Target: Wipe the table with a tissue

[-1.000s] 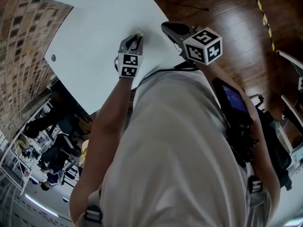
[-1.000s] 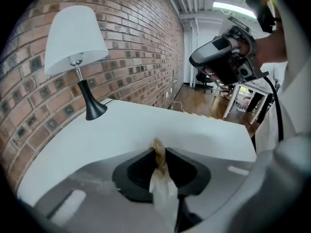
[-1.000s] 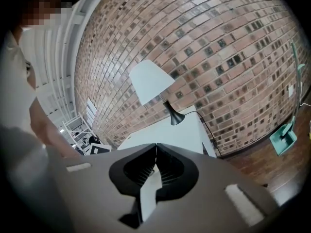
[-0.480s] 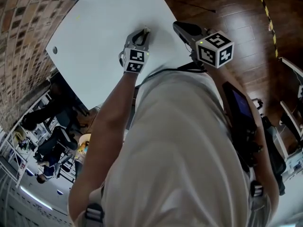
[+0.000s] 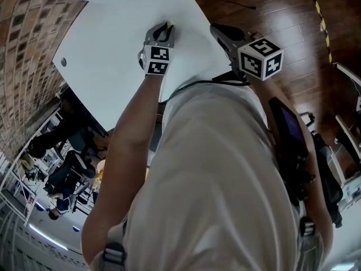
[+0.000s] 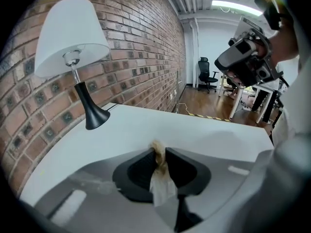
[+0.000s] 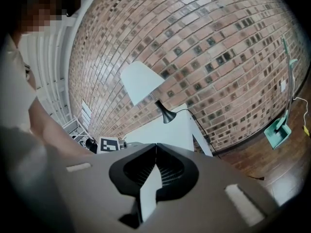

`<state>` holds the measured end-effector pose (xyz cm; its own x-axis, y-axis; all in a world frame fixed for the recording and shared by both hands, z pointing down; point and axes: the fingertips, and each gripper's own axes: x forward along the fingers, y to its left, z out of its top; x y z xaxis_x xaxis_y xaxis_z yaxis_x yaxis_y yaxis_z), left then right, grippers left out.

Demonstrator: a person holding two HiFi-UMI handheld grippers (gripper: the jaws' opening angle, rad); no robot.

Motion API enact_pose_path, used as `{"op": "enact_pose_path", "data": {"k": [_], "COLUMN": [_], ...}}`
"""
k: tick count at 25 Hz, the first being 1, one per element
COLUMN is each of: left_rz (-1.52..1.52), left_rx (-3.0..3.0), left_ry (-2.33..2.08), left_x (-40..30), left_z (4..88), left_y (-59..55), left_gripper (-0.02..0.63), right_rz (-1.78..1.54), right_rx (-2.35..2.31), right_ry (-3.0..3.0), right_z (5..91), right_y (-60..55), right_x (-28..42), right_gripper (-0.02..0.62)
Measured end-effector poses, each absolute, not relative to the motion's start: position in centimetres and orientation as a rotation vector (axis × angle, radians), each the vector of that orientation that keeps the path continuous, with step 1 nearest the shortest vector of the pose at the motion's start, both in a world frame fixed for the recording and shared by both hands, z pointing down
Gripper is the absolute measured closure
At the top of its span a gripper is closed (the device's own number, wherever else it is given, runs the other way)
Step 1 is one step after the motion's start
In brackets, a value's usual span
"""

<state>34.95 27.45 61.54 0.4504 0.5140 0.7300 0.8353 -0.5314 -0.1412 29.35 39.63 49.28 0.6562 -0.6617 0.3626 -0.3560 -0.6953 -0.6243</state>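
Left gripper (image 5: pixel 167 31): your 2 jaws pinch a crumpled tissue (image 6: pixel 160 174) — its twisted tip pokes out past them, low over the white table (image 5: pixel 107 49).
Right gripper (image 5: pixel 221 33): your jaws are closed tip to tip, nothing between them — it hangs by the table's edge.
Lamp (image 6: pixel 73 57): on the table beside the brick wall.

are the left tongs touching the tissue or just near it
Touching. The left gripper view shows the left tongs closed on the tissue, with its twisted end squeezed between both jaws.
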Motion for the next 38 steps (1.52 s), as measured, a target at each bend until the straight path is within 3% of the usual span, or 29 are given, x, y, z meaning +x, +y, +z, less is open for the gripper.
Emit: {"op": "enact_pose_path", "data": {"k": [18, 38], "left_rz": [-1.002, -0.973], "left_rx": [-2.264, -2.545], "left_ry": [-0.863, -0.761], "left_x": [38.8, 30.1], "left_z": [61.8, 55.4], "left_y": [24.6, 17.8], "left_gripper": [0.532, 0.532], "right_rz": [-0.796, -0.816], "right_rx": [-2.372, -2.351], "right_ry": [0.771, 1.222], "right_z": [49.1, 47.2], "right_y": [40.0, 29.7], "right_x": [29.4, 30.3], "right_gripper": [0.587, 0.586]}}
